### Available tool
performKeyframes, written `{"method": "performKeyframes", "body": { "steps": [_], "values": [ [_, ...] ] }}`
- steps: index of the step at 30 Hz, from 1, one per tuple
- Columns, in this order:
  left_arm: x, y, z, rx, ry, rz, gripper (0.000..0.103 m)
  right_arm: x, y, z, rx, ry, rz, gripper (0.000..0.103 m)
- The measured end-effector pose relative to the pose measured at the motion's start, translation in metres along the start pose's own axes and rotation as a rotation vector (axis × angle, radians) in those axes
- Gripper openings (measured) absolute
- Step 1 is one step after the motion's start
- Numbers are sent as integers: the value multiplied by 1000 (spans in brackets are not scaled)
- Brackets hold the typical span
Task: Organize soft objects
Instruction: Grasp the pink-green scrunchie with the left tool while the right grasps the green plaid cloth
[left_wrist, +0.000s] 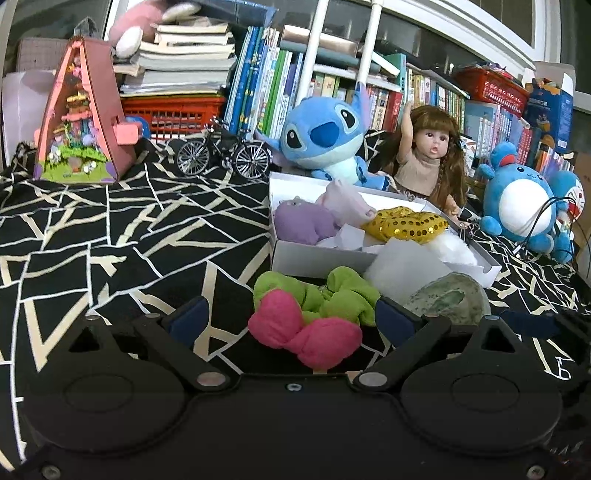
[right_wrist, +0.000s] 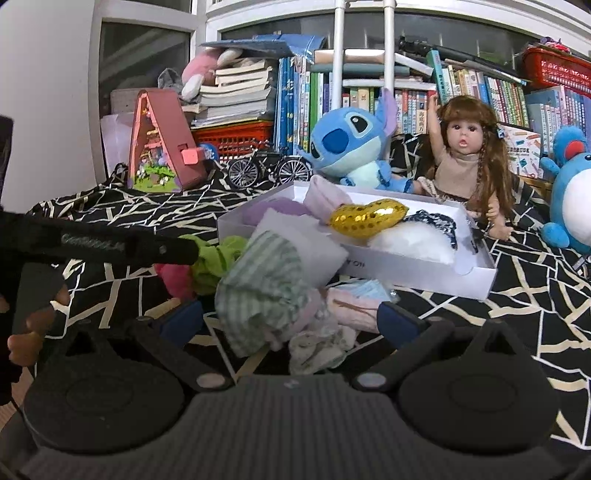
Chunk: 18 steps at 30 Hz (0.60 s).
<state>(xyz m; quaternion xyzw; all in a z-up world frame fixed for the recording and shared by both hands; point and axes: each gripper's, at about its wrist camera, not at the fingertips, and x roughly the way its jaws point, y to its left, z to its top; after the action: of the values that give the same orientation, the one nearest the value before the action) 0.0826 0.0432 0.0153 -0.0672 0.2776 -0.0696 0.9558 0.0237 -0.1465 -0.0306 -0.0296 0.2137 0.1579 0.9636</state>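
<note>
Leftmost, the left gripper (left_wrist: 291, 319) sits low over the black patterned cloth (left_wrist: 110, 240), jaws spread wide around a pink-and-green scrunchie (left_wrist: 314, 314) without pinching it. Beside that, the right gripper (right_wrist: 291, 319) hangs with jaws apart over a striped green cloth (right_wrist: 266, 291) and a pink folded one (right_wrist: 354, 302), neither gripped. Just behind them stands the white box (right_wrist: 424, 273), holding a purple plush (left_wrist: 306, 221), a gold sequin heart (right_wrist: 365, 218) and white fluff (right_wrist: 413, 245). Further right sits a doll (right_wrist: 465, 158).
</note>
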Motion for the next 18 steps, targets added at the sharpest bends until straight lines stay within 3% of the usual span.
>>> {"method": "performKeyframes", "body": {
  "steps": [18],
  "values": [
    [25, -1, -3, -36, 56, 4, 96, 19, 3, -3, 31, 16, -48, 103]
  ]
}}
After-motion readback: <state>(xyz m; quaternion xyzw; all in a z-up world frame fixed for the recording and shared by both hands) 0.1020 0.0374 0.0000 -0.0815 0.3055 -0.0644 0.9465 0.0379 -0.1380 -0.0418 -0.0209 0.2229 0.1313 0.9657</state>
